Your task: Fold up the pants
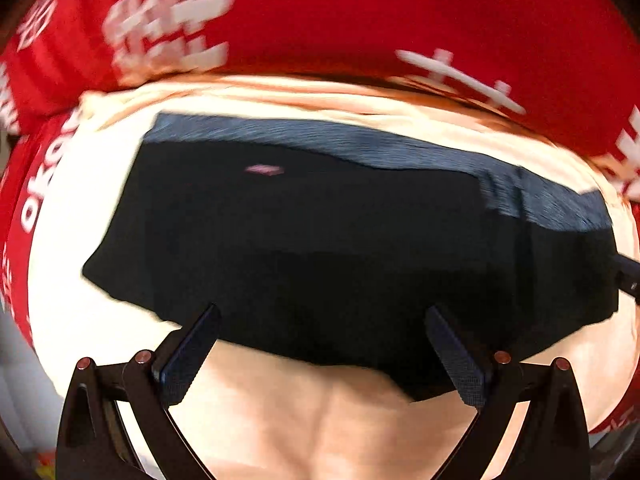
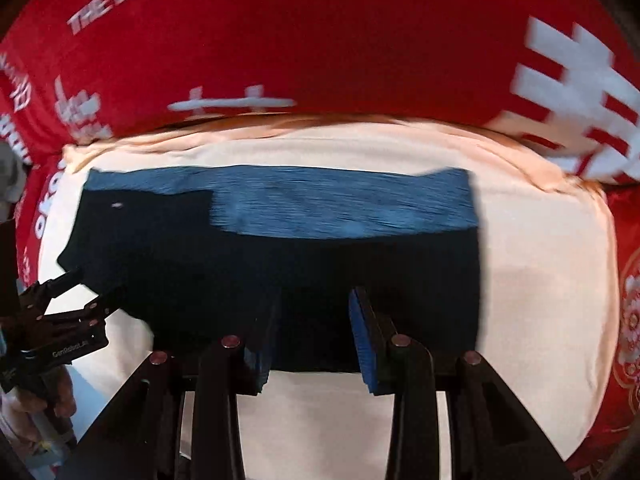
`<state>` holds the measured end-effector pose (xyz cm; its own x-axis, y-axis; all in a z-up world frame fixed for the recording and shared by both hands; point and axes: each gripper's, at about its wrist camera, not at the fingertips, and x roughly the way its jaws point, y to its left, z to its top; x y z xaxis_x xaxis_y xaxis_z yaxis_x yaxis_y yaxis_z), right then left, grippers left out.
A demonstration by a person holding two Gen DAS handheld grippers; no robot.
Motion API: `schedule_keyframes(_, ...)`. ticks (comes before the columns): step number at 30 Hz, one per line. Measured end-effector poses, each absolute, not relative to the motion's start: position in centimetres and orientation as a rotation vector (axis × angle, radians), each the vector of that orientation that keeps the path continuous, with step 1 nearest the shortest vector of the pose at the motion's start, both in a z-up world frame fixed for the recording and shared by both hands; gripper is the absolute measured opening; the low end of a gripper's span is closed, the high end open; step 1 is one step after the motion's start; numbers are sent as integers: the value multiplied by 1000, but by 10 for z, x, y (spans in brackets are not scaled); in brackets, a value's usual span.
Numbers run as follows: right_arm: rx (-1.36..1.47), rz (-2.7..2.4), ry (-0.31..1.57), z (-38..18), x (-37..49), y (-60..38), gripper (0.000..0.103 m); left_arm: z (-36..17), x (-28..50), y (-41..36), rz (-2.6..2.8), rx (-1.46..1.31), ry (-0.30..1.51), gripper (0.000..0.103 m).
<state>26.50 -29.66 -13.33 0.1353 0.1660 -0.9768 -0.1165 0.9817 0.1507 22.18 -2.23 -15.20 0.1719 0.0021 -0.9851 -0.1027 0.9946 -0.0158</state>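
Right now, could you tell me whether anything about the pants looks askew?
Yes. The pants are folded unevenly: the dark upper layer leaves a blue strip uncovered along the far edge, and the left end looks ragged.

Both tongs point downward, the left tongs [image 1: 320,344] spread wide and empty, the right tongs [image 2: 316,336] parted narrower.

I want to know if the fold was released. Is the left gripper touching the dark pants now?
Cannot tell. In the left wrist view the left gripper stands wide open over the pants; nothing is pinched, but blur hides whether its fingertips touch the cloth.
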Motion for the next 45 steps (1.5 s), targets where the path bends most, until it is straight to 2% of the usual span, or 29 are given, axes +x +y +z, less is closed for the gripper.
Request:
schedule_keyframes(9,8,375,1476,-145,263,-188,39,-159,191,91,191,-235,1378,102)
schedule_keyframes(15,-26,478,1521,-159,257,-130,39,-175,186,132,240,-351,1387,103)
schedule_keyframes(25,19,535,1637,-202,252,-85,44,-189,189,154,246,-475,1358,103)
schedule_keyframes(31,-5,525,1715,-239,246,-71,44,-209,193,170,140,-736,1303,102)
schedule_keyframes(33,5,516,1714,-242,246,-72,45,-214,194,172,91,-824,1266,102)
schedule_keyframes(40,14,524,1720,-245,245,-74,47,-221,204,165,43,-860,1197,102)
schedule_keyframes(45,23,526,1718,-246,245,-77,47,-208,204,167,46,-914,1146,102)
